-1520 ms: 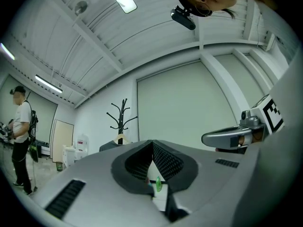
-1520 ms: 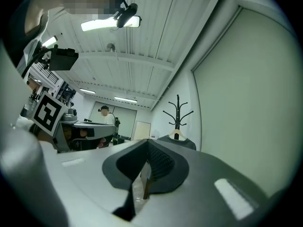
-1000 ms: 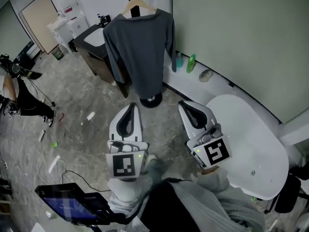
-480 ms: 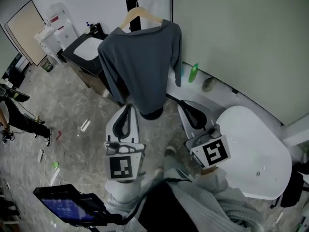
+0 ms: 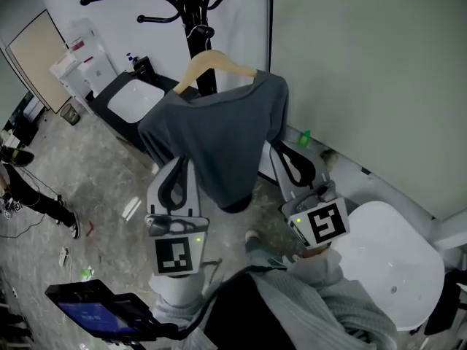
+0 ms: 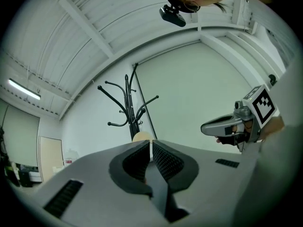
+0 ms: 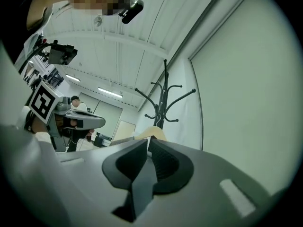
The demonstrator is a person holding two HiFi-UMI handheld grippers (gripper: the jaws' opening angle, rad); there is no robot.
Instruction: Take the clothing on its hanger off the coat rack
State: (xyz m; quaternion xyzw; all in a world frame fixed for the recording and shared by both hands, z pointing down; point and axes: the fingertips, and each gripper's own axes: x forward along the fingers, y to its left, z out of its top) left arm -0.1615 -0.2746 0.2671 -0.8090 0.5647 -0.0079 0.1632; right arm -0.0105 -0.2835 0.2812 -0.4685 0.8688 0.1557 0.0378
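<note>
A dark grey long-sleeved shirt hangs on a wooden hanger, hooked on the black coat rack at the top of the head view. My left gripper points up at the shirt's lower left edge, its jaws shut and empty. At the shirt's right hem my right gripper is likewise shut on nothing. In the left gripper view the shut jaws aim at the rack, with the hanger's top just above them. The right gripper view shows its jaws below the hanger and the rack.
A white round table stands at the right. A dark cabinet with a white top is left of the rack. The pale wall and a green bottle lie behind. A tablet is at the lower left, a person at far left.
I have come closer to the rack: the shirt and hanger look larger and lower. Both grippers have risen to the shirt's lower edge. Both stay shut.
</note>
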